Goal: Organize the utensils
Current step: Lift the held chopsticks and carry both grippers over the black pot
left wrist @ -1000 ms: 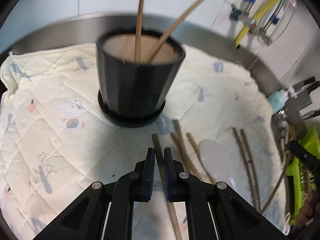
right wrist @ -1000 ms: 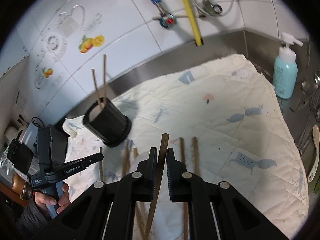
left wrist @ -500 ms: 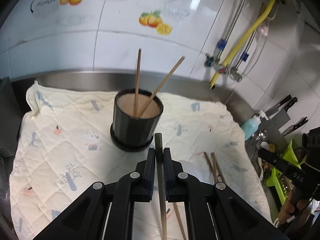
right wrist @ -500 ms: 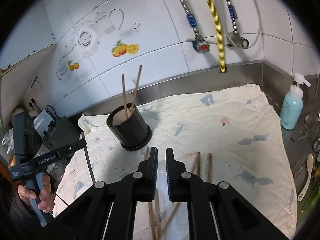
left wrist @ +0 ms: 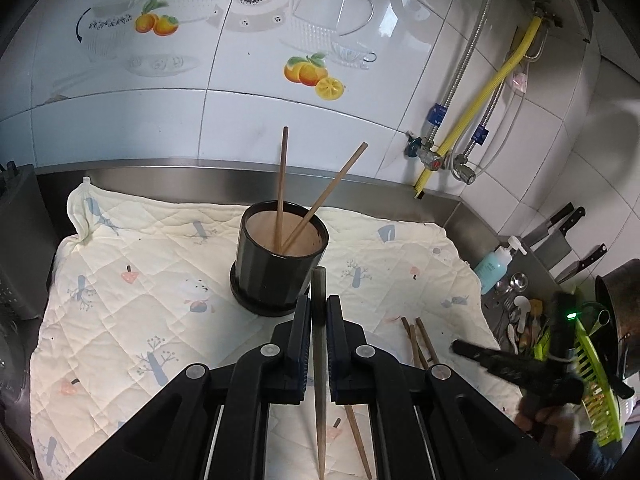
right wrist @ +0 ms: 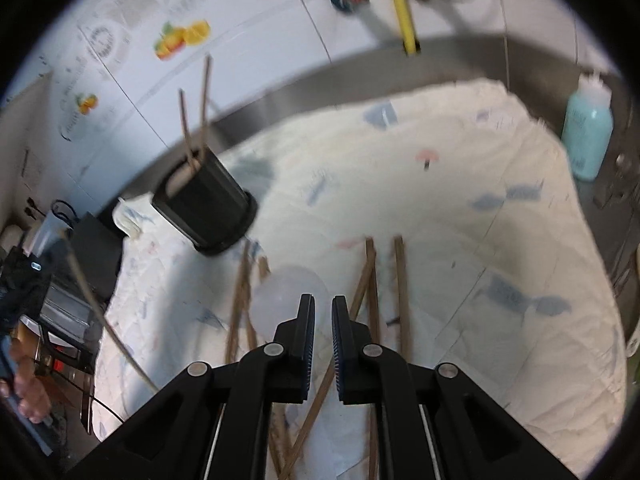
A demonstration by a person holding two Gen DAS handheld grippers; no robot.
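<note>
Left claw [left wrist: 319, 312] pinching one chopstick [left wrist: 319, 344], stick running along claw axis, tip pointing straight at black pot [left wrist: 280, 264] just beyond. Right claw [right wrist: 322, 320] pressed together, empty, hanging over loose chopsticks [right wrist: 372, 288] lying lengthwise on quilt [right wrist: 500, 240]. Left hand's nearer pot.

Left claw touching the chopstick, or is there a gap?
Touching. The left wrist view shows the left claw shut on the chopstick, both pads pressed against its sides, no gap, near the black holder.
</note>
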